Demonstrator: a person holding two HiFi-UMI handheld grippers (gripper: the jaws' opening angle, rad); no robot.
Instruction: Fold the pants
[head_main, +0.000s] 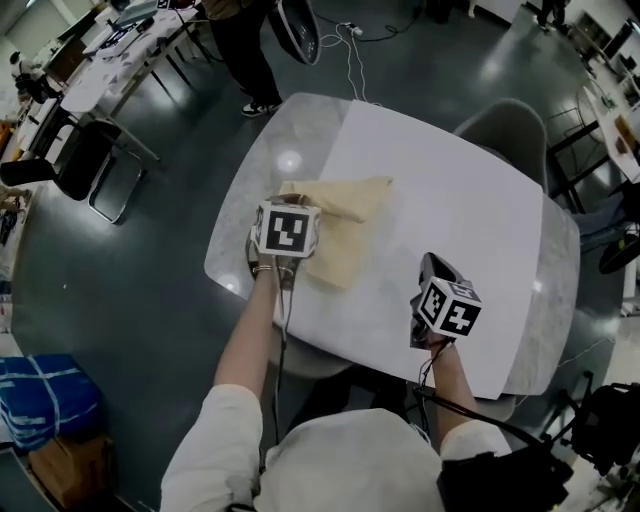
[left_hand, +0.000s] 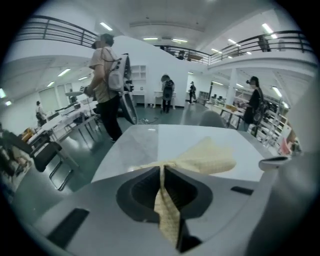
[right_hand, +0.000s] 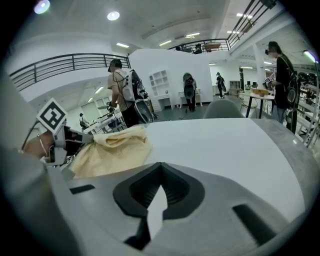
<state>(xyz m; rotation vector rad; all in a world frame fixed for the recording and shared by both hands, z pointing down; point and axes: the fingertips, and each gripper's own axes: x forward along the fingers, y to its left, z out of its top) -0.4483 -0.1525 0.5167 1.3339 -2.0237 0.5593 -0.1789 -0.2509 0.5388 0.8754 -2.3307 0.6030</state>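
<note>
I am holding a gripper in each hand over a pale round-cornered table (head_main: 250, 180), most of it covered by a white sheet (head_main: 450, 200). The beige pants (head_main: 345, 245) lie partly folded, in a bunched, uneven shape, at about nine o'clock from the sheet's centre, straddling its left edge.

My left gripper (left_hand: 161, 167) has its jaws nearly together, pinching a thin edge of the pants; a strip of the fabric runs down between them and the rest fans out ahead toward one o'clock. I judge I hold this edge so that I can carry it across and lay one layer over another.

My right gripper (right_hand: 160, 165) is at about five o'clock from the pants, well apart from them, over bare sheet. Its jaws meet at the tips with nothing between them; only white sheet shows behind them. It seems parked clear so the cloth can move freely.

The fold looks unfinished: the layers sit skewed, not squared.

Beyond the table at eleven o'clock a person (head_main: 245, 50) stands.
</note>
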